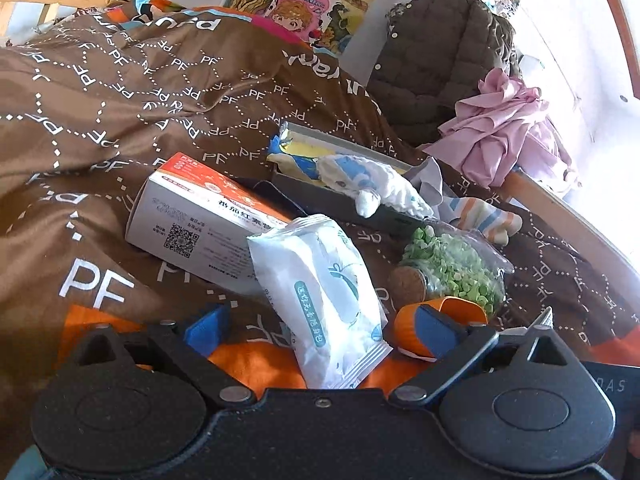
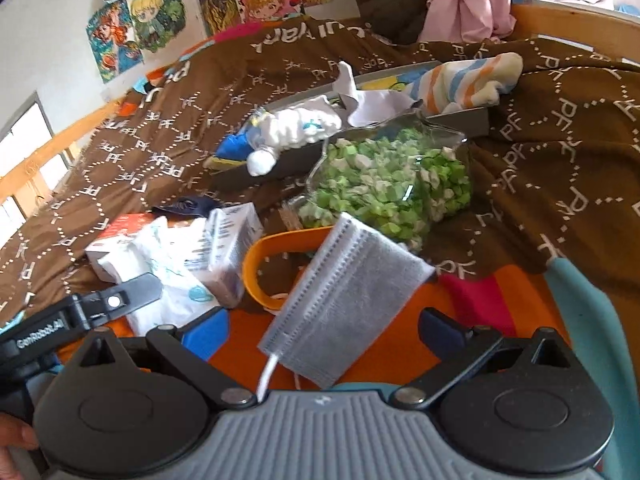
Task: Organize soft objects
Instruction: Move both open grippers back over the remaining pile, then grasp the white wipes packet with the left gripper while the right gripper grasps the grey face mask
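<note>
Working both grippers low over the bed, I see my left gripper (image 1: 320, 320) spread wide around the white crinkly plastic pack of wipes (image 1: 320, 304), its blue pads clear of the film on both sides. My right gripper (image 2: 320, 332) is also spread, with the folded grey pleated face mask (image 2: 344, 304) between the fingers; I cannot tell what supports it. Both things look light and limp. The pack's film seems slippery, so I would squeeze across its padded middle; the mask I would pinch at its folded body, not the thin white ear loop. Everything lies near the foot edge of the brown lettered quilt (image 1: 120, 112), a soft, rumpled bed cover. Beyond sit a dark shallow tray (image 1: 320, 196) holding a white plush toy (image 1: 380, 188), and cartoon posters (image 1: 312, 4) cover the wall.
</note>
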